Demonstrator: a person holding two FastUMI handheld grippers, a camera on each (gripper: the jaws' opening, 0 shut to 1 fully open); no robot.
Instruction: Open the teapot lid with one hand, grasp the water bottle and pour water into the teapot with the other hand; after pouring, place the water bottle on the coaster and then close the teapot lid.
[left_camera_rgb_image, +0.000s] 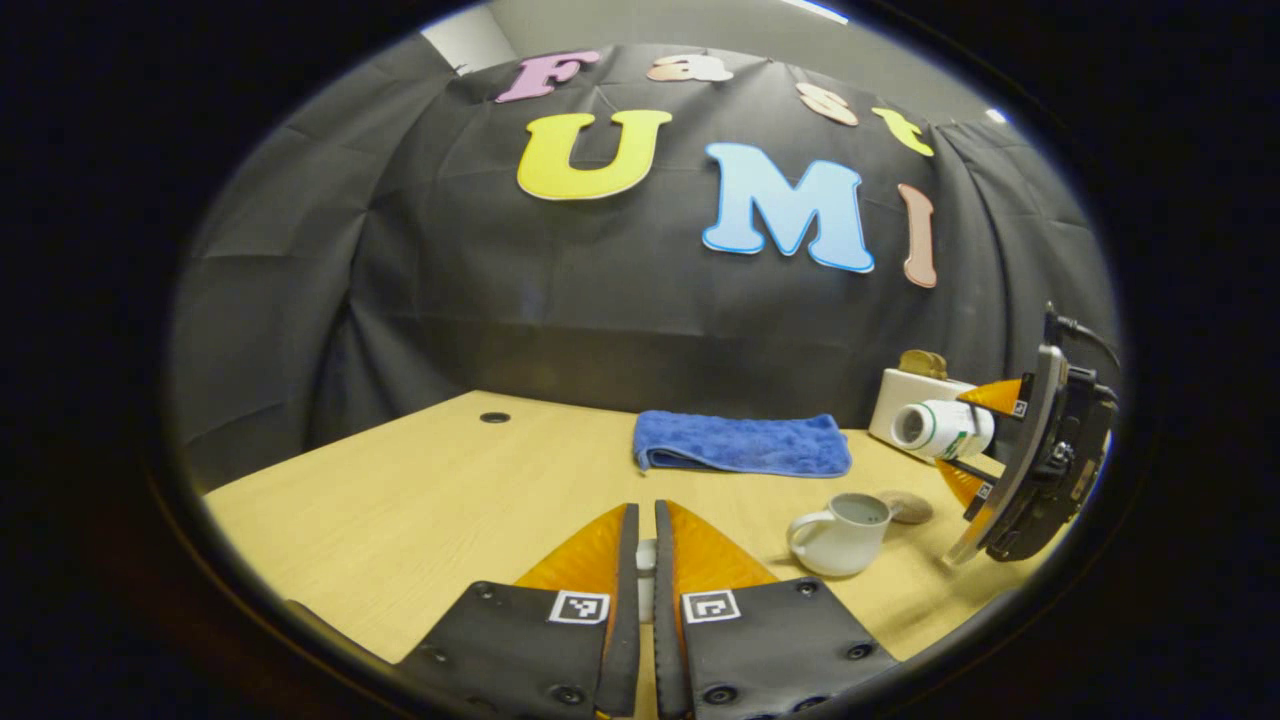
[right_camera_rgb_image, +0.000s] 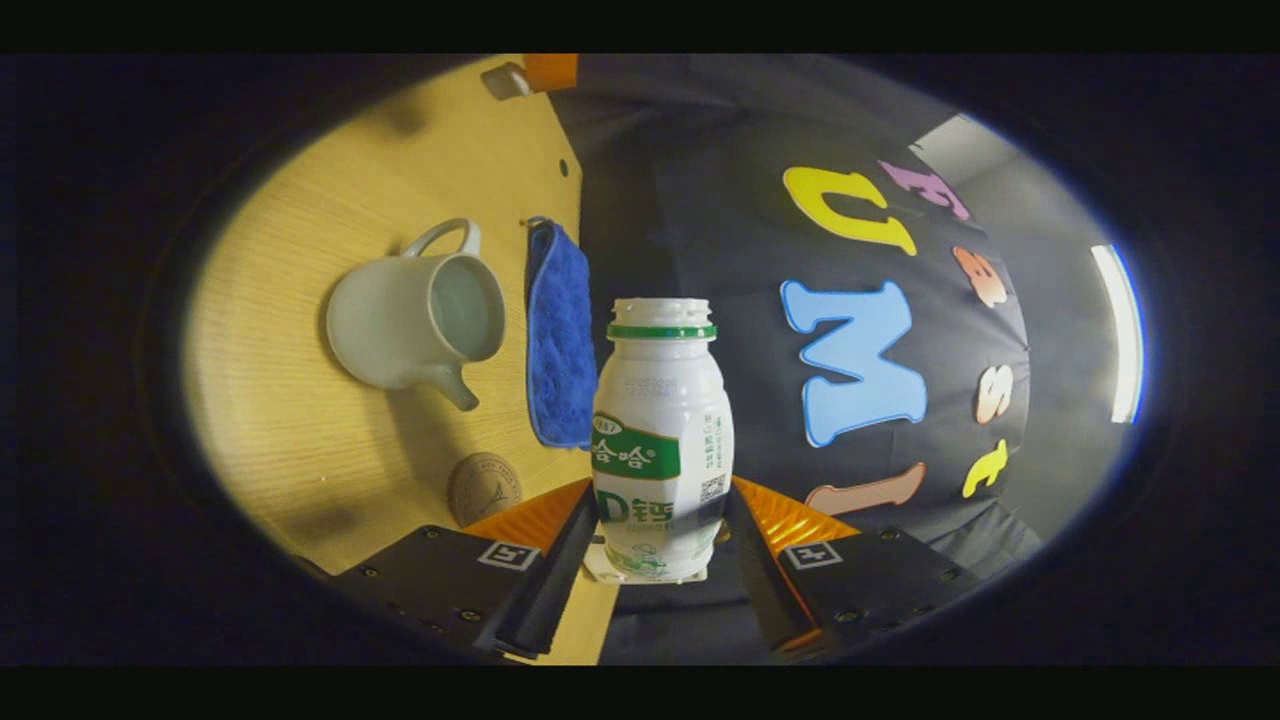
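The white teapot (left_camera_rgb_image: 840, 535) stands on the wooden table with its top uncovered; in the right gripper view the teapot (right_camera_rgb_image: 415, 320) shows an open mouth. My left gripper (left_camera_rgb_image: 645, 510) is shut low over the table, with a sliver of the white teapot lid (left_camera_rgb_image: 646, 585) between its fingers. My right gripper (left_camera_rgb_image: 975, 437) holds the white, green-labelled water bottle (left_camera_rgb_image: 940, 428) on its side, uncapped mouth toward the teapot, up and to the right of it. In the right gripper view the bottle (right_camera_rgb_image: 660, 430) is clamped in my right gripper (right_camera_rgb_image: 660, 490). A round brown coaster (left_camera_rgb_image: 905, 507) lies just behind the teapot.
A folded blue towel (left_camera_rgb_image: 740, 443) lies toward the back of the table (left_camera_rgb_image: 400, 500). A white box (left_camera_rgb_image: 905, 395) with a brown object on top sits at the back right. A small round hole (left_camera_rgb_image: 494, 417) marks the tabletop's far left.
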